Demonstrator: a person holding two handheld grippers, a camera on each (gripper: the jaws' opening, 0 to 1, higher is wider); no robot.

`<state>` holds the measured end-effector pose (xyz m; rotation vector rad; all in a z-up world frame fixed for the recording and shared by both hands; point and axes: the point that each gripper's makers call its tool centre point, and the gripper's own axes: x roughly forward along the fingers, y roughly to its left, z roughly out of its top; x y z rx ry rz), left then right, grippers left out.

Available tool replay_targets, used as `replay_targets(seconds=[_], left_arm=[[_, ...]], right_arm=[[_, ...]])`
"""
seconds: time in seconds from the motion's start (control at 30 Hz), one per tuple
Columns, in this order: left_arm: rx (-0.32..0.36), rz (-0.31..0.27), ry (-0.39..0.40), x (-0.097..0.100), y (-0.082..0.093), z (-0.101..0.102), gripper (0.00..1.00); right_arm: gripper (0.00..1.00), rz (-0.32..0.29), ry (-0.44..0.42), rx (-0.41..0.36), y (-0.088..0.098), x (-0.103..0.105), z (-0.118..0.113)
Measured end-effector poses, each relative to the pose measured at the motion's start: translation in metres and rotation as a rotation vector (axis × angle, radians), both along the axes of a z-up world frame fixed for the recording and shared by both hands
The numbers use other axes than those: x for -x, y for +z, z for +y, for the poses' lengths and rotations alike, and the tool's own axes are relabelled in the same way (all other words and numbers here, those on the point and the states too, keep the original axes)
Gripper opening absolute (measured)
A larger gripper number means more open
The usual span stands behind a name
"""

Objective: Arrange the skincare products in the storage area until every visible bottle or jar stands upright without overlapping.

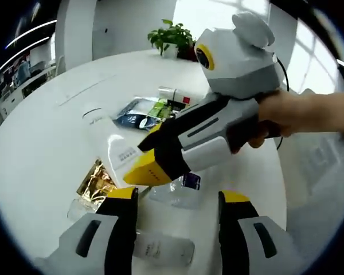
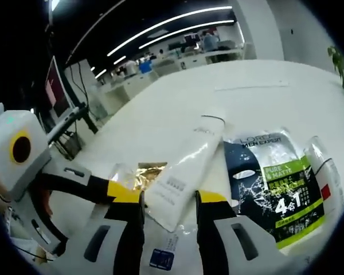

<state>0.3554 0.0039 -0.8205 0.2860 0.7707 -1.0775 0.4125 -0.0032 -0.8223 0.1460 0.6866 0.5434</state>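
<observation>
My right claw (image 2: 169,207) apart around the end of a lying white tube (image 2: 186,175), my left claw (image 1: 178,206) apart over a flat white bottle (image 1: 160,249), dark sachet (image 2: 272,180) beside on the white desk (image 2: 264,97)

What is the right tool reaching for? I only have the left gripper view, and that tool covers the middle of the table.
Observer: A long white tube lying flat. Its near end sits between the jaws of the right tool; I cannot tell whether they pinch it.
Operator: Which way does the cap point?
Observer: Away from the tool, toward the far side of the table.
Operator: And the dark pack next to it, what does it say?
Observer: The dark pack lies flat right beside the tube, printed MEN EXPERT, with a green PURE & MATTE label.
</observation>
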Motion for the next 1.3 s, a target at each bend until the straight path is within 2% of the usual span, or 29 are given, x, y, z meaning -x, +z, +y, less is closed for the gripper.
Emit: replay_targets(seconds=[0.07, 0.2, 0.3, 0.43, 0.6, 0.73, 1.03, 1.07, 1.23, 1.3], left_arm=[[0.011, 0.002, 0.003, 0.0, 0.001, -0.001, 0.54], [0.016, 0.003, -0.008, 0.001, 0.002, -0.003, 0.55], [0.061, 0.019, 0.027, -0.003, 0.011, -0.003, 0.59], [0.066, -0.026, 0.05, -0.014, 0.017, 0.005, 0.59], [0.036, -0.013, 0.051, -0.02, 0.007, 0.009, 0.61], [0.033, -0.001, 0.05, -0.02, 0.004, 0.009, 0.61], [0.029, 0.014, 0.054, -0.025, 0.0, 0.008, 0.65], [0.036, 0.02, 0.061, -0.027, 0.0, 0.008, 0.66], [0.025, 0.014, 0.068, -0.027, 0.0, 0.009, 0.68], [0.023, 0.013, 0.074, -0.027, 0.0, 0.01, 0.69]], right_arm=[[0.27, -0.003, -0.015, 0.0, -0.001, 0.0, -0.003], [0.26, -0.02, -0.01, -0.002, -0.002, -0.001, -0.003], [0.24, -0.028, -0.012, 0.005, -0.003, -0.001, -0.002], [0.23, -0.025, -0.028, -0.007, -0.002, -0.002, -0.004], [0.2, 0.0, -0.052, -0.027, -0.001, -0.001, -0.006], [0.23, 0.006, -0.062, -0.049, 0.001, -0.001, -0.004], [0.21, 0.081, -0.144, -0.188, 0.001, -0.002, -0.003], [0.2, 0.101, -0.167, -0.222, 0.001, 0.002, -0.002], [0.2, 0.127, -0.21, -0.332, -0.002, 0.0, 0.005], [0.2, 0.156, -0.241, -0.393, 0.003, 0.0, 0.007]])
